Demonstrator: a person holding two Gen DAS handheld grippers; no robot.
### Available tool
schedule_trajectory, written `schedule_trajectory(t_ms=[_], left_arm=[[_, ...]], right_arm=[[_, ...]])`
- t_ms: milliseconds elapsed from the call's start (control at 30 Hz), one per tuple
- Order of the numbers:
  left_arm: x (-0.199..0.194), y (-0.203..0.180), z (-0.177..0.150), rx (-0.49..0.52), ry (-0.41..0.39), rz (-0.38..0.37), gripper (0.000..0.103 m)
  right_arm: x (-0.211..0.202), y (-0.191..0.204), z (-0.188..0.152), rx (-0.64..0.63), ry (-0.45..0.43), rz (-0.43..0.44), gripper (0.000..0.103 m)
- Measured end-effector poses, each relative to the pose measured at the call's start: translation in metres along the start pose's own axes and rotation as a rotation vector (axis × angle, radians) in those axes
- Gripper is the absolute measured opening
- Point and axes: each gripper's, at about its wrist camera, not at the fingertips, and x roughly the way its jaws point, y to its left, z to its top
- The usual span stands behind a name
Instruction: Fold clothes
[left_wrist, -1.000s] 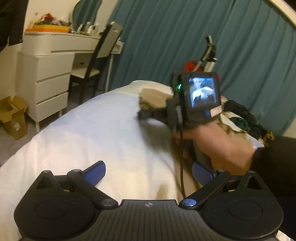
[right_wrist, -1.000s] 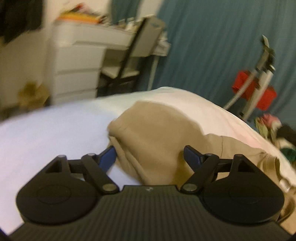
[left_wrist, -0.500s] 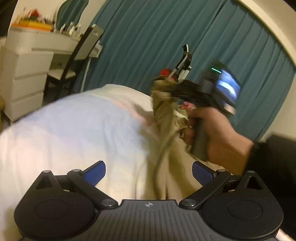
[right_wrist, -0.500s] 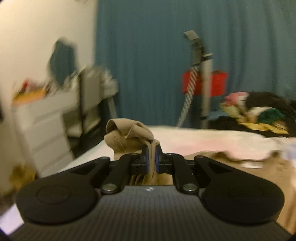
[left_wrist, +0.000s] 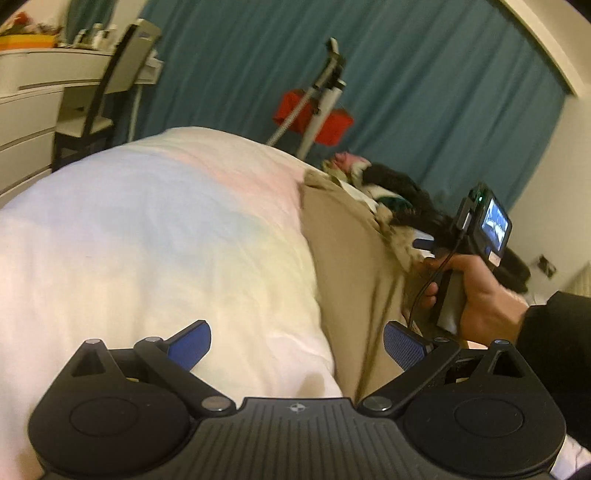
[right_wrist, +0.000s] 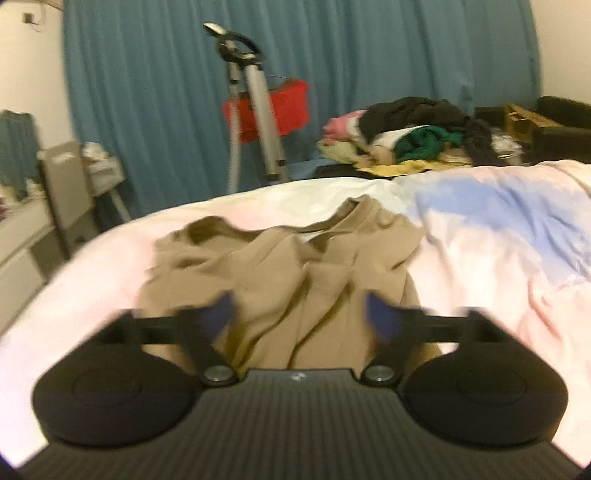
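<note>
A tan garment (right_wrist: 295, 258) lies crumpled on the pale bedcover (right_wrist: 498, 236), spread out in front of my right gripper (right_wrist: 301, 314). That gripper's jaws are opening and blurred; the cloth lies beneath and beyond them, with neither pad pressing on it. In the left wrist view the same tan garment (left_wrist: 354, 251) runs along the bedcover (left_wrist: 147, 229) to the right. My left gripper (left_wrist: 295, 343) stands open low over the bed, straddling the garment's near edge without gripping it. A hand holds the right gripper (left_wrist: 424, 244) at the right of that view.
A pile of mixed clothes (right_wrist: 413, 133) sits at the bed's far side. A tripod (right_wrist: 255, 96) and a red box (right_wrist: 273, 107) stand before the teal curtain (right_wrist: 369, 55). A chair (left_wrist: 110, 85) and white drawers (left_wrist: 26, 118) stand at the left.
The right gripper was shut on a raised fold of the tan garment; it has let go and swung right. The cloth now lies flatter on the bed. The left gripper shifted slightly.
</note>
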Motion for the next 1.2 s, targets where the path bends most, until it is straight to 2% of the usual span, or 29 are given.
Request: schedule_trajectory(t_ms=[133,267,467,567,667,733,800,867,1033,1100,1200], left_arm=[[0.005,-0.009,-0.007,0.021,0.045,-0.016,0.100],[0.006,-0.010,-0.010,-0.009,0.101,-0.030,0.098],[-0.005,-0.005,-0.026,-0.129,0.219,-0.050,0.091],[-0.003,0.003,-0.035,-0.205,0.305,-0.041,0.084],[0.006,0.009,-0.036,-0.263,0.377,-0.009,0.066],[0.005,0.008,-0.038,-0.270,0.386,0.012,0.060],[0.003,0.004,-0.039,-0.257,0.392,0.027,0.040],[0.001,-0.001,-0.041,-0.232,0.392,0.047,0.005],[-0.021,-0.017,-0.037,-0.165,0.310,0.107,0.003],[-0.044,-0.037,-0.035,-0.057,0.239,0.151,0.003],[-0.073,-0.083,-0.041,0.156,0.136,0.176,0.003]], right_arm=[[-0.055,-0.009,-0.005,-0.026,0.009,0.086,0.088],[-0.140,-0.024,-0.008,0.009,0.013,0.136,0.088],[-0.264,-0.052,-0.030,0.092,-0.020,0.203,0.088],[-0.298,-0.069,-0.046,0.160,-0.011,0.176,0.088],[-0.311,-0.084,-0.060,0.212,0.022,0.137,0.088],[-0.313,-0.092,-0.066,0.247,0.043,0.121,0.088],[-0.308,-0.097,-0.069,0.282,0.066,0.123,0.088],[-0.304,-0.100,-0.072,0.303,0.084,0.126,0.088],[-0.297,-0.105,-0.077,0.316,0.136,0.165,0.088],[-0.294,-0.108,-0.077,0.318,0.156,0.161,0.088],[-0.290,-0.110,-0.078,0.307,0.169,0.137,0.088]])
